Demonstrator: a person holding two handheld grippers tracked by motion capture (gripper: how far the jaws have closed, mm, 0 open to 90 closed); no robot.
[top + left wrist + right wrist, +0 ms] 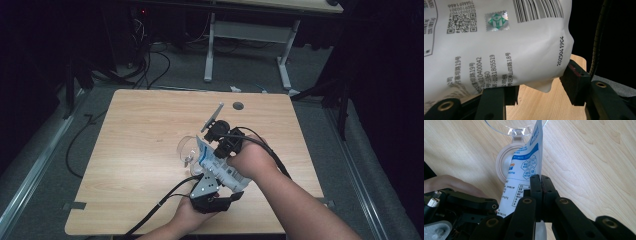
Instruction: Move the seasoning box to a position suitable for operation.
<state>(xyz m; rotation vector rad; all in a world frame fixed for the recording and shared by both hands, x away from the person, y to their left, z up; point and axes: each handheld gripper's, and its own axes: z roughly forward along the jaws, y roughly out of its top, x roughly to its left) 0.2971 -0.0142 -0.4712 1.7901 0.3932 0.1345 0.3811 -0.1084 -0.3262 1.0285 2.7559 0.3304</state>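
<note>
The clear plastic stemmed cup (515, 130) is cut off at twelve o'clock. The white printed soft pouch (499, 47) sits between the left gripper (540, 85)'s half-open jaws, pressing both; the right gripper (541, 182) pinches its edge, jaws fully closed.

The pouch (499, 50) looks like thin plastic film, white and softly glossy, creased where it bulges, printed in black, with a blue panel on its other face; a small shiny foil-like sticker (496, 21) sits on it. The glass (516, 130) is clear and smooth, glinting at its stem. The counter (145, 150) is pale wood-grain, matt and smooth. Both grippers' jaws are matt black plastic with brass-coloured rivets, and the left gripper (212, 187) carries a grey metal-looking plate.
</note>
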